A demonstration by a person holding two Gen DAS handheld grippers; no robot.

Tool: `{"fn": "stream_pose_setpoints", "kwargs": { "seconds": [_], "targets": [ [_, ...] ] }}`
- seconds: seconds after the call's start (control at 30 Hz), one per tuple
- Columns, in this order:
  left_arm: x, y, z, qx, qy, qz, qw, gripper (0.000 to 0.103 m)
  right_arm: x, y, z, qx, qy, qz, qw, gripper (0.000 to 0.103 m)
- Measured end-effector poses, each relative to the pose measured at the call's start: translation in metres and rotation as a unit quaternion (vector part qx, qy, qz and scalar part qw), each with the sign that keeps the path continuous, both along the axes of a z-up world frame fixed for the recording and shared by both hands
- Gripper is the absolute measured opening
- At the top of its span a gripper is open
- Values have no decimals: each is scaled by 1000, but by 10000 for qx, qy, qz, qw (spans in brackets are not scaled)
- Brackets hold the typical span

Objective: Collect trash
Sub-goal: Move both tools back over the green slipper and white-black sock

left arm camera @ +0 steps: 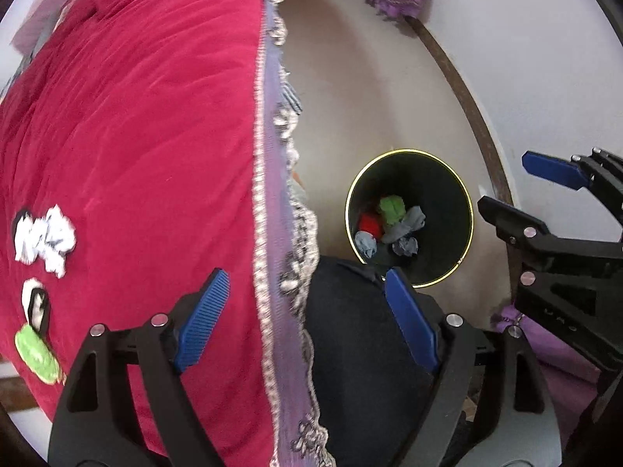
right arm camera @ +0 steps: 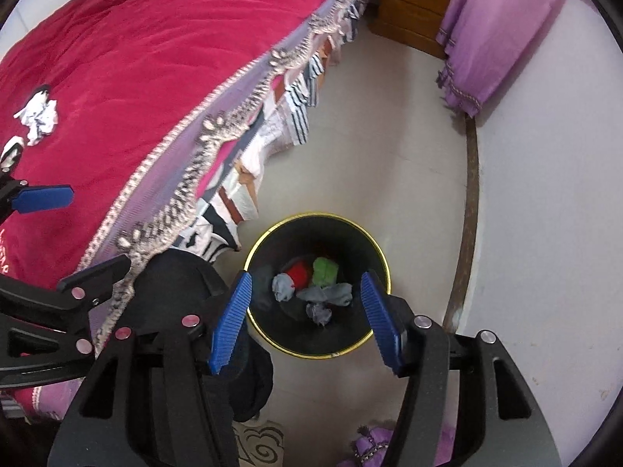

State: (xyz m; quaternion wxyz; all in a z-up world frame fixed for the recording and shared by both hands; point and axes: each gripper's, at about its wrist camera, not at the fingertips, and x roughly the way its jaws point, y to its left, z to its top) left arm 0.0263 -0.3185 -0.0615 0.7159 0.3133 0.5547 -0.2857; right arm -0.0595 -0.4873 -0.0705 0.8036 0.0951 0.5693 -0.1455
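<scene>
A black bin with a yellow rim (left arm camera: 447, 179) (right arm camera: 268, 334) stands on the floor beside the bed. It holds several crumpled wads: red (right arm camera: 300, 274), green (right arm camera: 325, 270) and grey (right arm camera: 325, 294). My right gripper (right arm camera: 305, 319) is open and empty, directly above the bin; it also shows in the left wrist view (left arm camera: 510, 183). My left gripper (left arm camera: 307, 321) is open and empty over the bed's edge. On the red bedspread (left arm camera: 136, 116) lie a white crumpled paper (left arm camera: 44, 239) (right arm camera: 39, 114), a green wad (left arm camera: 37, 354) and a small white piece (left arm camera: 37, 305).
The bedspread's purple lace trim (right arm camera: 187, 183) hangs over the bed's side. A dark garment (left arm camera: 358, 350) is under my left gripper. A purple curtain (right arm camera: 498, 27) and a wooden cabinet (right arm camera: 412, 4) stand at the far wall. Bare floor (right arm camera: 370, 136) lies between bed and wall.
</scene>
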Motion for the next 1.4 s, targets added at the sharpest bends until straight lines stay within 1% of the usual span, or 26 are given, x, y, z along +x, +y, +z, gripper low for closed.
{"fn": "stream_pose_setpoints", "kwargs": {
  "seconds": [0.23,0.47,0.67,0.93,1.13,1.27,1.4],
  "targets": [
    [9,25,15,-77,-197,374,9991,81,20,24,10,-87,-62,297,9995,58],
    [21,59,21,-174,-200,746,9969,82,41,54,19,-173,-122,677,9975,58],
    [37,91,27,-260,-211,1174,9925,82,62,81,29,-227,-246,1039,9940,59],
    [57,139,34,-302,-375,1820,9821,82,95,119,40,-253,-369,1498,9877,60],
    [66,173,39,-356,-397,2227,9734,84,119,152,43,-272,-429,1794,9825,61],
    [74,193,40,-378,-387,2451,9680,85,135,176,45,-275,-465,2019,9779,64],
    [80,212,39,-378,-350,2616,9638,85,150,196,46,-257,-476,2225,9734,64]
  ]
}}
